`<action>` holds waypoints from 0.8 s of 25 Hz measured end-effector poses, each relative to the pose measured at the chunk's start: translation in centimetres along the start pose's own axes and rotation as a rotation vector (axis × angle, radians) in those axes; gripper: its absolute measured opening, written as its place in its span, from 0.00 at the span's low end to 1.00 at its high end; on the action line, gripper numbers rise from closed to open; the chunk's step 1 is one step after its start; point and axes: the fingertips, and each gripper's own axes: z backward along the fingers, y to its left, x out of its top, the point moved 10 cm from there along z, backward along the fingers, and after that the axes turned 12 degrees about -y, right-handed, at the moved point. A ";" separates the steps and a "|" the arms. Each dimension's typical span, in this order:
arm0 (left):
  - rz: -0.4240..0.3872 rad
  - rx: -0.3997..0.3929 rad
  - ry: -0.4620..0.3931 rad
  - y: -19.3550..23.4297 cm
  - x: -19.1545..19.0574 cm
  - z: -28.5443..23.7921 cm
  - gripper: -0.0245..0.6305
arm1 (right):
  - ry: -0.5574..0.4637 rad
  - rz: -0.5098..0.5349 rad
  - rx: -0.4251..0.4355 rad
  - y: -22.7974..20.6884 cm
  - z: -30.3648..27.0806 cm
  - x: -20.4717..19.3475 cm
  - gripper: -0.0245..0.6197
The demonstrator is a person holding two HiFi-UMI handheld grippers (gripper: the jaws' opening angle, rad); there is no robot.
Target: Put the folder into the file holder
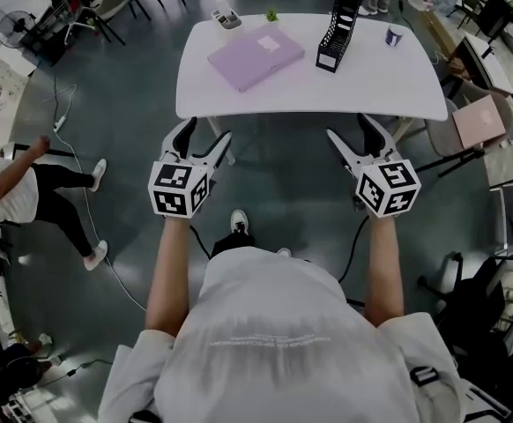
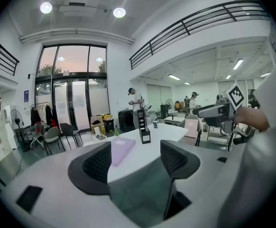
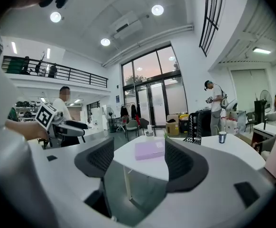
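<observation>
Task not yet started: lilac folder (image 1: 256, 55) lies flat on the white surface (image 1: 327, 91), apart from the upright black file holder (image 1: 338, 20) to its right; left hand-held gripper (image 1: 205, 132) and right hand-held gripper (image 1: 349, 127) both short of the surface, jaws apart, empty.

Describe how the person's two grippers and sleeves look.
Both the left gripper and right gripper have white bodies, two curved jaws lined with black ribbed pads, and a white cube printed with black square markers. A black cable trails from each. The person wears a white short-sleeved shirt.
</observation>
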 end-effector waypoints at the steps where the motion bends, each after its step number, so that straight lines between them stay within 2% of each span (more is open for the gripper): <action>1: 0.004 0.001 0.002 0.1 0.0 -0.2 0.56 | 0.004 -0.004 0.001 -0.1 -0.2 -0.1 0.55; 10: 0.039 -0.032 0.026 2.1 -1.2 -4.7 0.56 | 0.029 -0.076 -0.027 -3.0 -3.4 -1.0 0.54; 15: 0.065 -0.042 0.024 6.1 -2.2 -9.7 0.56 | 0.046 -0.088 -0.045 -4.8 -8.0 -1.3 0.54; 20: 0.074 -0.089 0.035 11.0 -3.1 -17.0 0.56 | 0.058 -0.103 -0.090 -7.4 -14.6 -2.0 0.54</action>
